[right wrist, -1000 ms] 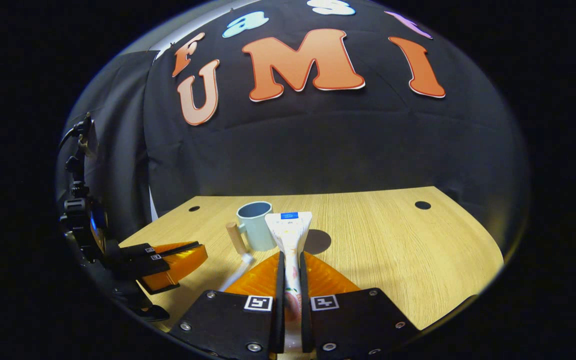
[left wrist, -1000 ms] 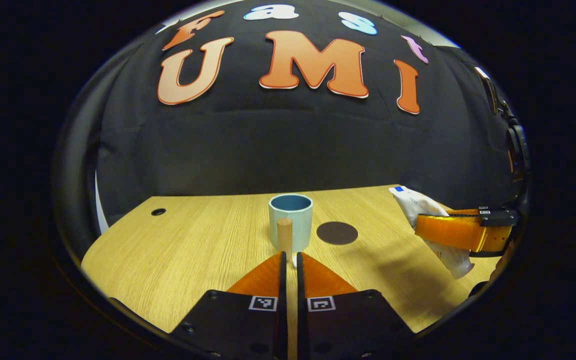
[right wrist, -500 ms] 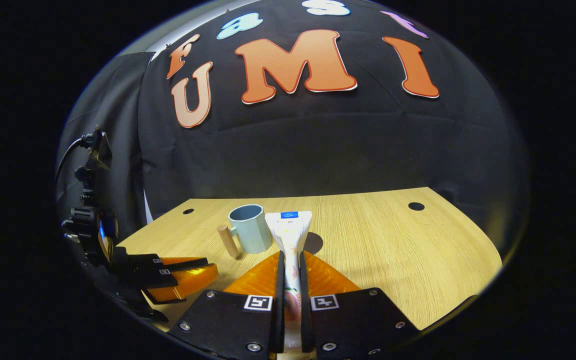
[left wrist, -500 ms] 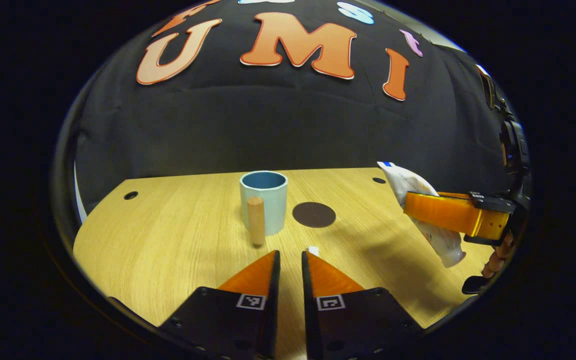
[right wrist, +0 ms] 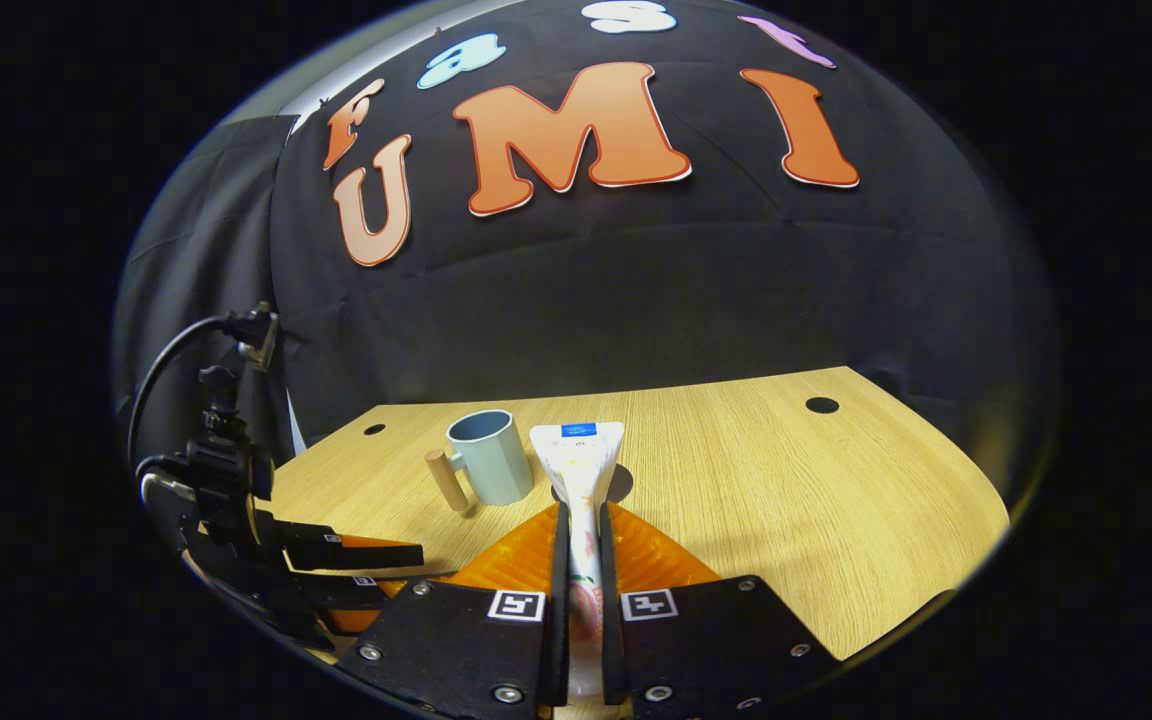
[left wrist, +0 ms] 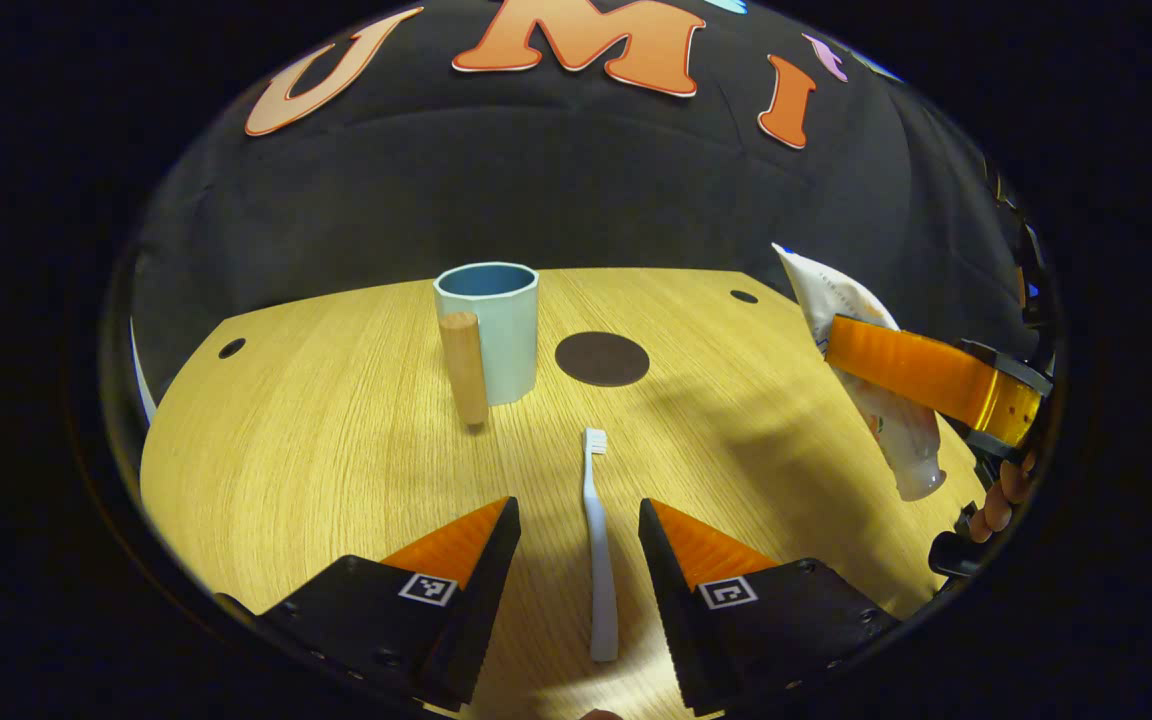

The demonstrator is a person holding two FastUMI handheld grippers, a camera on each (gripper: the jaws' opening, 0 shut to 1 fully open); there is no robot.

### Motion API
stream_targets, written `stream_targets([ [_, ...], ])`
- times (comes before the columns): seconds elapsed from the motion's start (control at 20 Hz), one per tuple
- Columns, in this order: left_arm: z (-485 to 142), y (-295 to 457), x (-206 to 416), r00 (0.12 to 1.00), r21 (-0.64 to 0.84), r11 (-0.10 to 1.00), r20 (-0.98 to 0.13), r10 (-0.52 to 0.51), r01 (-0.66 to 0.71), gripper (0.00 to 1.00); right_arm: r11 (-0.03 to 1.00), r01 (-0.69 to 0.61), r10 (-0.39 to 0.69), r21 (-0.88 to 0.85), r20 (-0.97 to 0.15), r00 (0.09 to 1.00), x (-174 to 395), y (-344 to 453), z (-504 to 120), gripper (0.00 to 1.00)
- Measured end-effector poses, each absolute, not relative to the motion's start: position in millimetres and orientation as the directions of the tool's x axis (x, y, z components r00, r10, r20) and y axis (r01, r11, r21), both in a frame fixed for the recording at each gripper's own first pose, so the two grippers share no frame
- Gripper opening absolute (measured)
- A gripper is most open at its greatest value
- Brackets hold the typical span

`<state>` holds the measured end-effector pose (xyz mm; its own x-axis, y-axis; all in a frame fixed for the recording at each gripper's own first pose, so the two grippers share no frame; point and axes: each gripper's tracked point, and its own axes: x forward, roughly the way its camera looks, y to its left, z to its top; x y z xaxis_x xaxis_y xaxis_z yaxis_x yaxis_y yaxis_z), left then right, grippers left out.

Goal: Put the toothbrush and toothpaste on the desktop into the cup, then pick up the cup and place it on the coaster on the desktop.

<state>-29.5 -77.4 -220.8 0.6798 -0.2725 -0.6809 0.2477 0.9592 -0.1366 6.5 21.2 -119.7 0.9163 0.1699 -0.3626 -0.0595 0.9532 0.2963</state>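
Observation:
A white toothbrush (left wrist: 596, 530) lies flat on the wooden desktop (left wrist: 316, 450), bristles pointing away, between the spread fingers of my left gripper (left wrist: 576, 515), which is open and hovers over it. A pale blue cup (left wrist: 491, 325) with a wooden handle (left wrist: 463, 368) stands beyond the brush. A dark round coaster (left wrist: 602, 359) lies just right of the cup. My right gripper (right wrist: 579, 520) is shut on a white toothpaste tube (right wrist: 578, 470), held up off the desktop; the tube (left wrist: 871, 380) also shows at the right of the left gripper view. The cup (right wrist: 489, 456) stands left of the tube.
The desktop (right wrist: 786, 480) has small round cable holes near its back corners (left wrist: 231, 348) (right wrist: 821, 405). Black cloth closes the booth behind. A hand (left wrist: 1001, 500) holds the right gripper at the far right of the left gripper view. Bare wood stretches right of the coaster.
My left gripper has opened wide, risen and tilted down, and the toothbrush now lies free on the desktop between its fingers. The right gripper still holds the toothpaste, nearly unmoved.

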Motion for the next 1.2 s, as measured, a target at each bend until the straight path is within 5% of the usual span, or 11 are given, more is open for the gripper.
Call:
stream_targets([
  [0.5,-237,-80,-36,0.595,-0.048,0.969,-0.781,-0.188,0.243,0.71,0.948,-0.054,0.166,0.313,-0.344,0.924,-7,8,-117,0.13],
  [0.65,-241,-86,-33,0.583,-0.058,0.966,-0.788,-0.199,0.251,0.52,0.947,-0.048,0.160,0.319,-0.336,0.928,-10,6,-115,0.14],
  [0.8,-242,-88,-34,0.571,-0.050,0.969,-0.800,-0.185,0.244,0.08,0.947,-0.045,0.157,0.318,-0.337,0.928,-12,4,-114,0.14],
  [0.85,-242,-87,-33,0.571,-0.051,0.967,-0.799,-0.189,0.248,0.10,0.948,-0.043,0.154,0.316,-0.336,0.929,-13,3,-113,0.13],
  [0.9,-246,-89,-30,0.571,-0.055,0.966,-0.797,-0.195,0.253,0.00,0.948,-0.041,0.152,0.315,-0.336,0.930,-14,3,-115,0.13],
  [1.2,-240,-86,-28,0.600,-0.079,0.960,-0.765,-0.232,0.270,0.01,0.946,-0.033,0.147,0.322,-0.334,0.931,-14,3,-112,0.13],
])
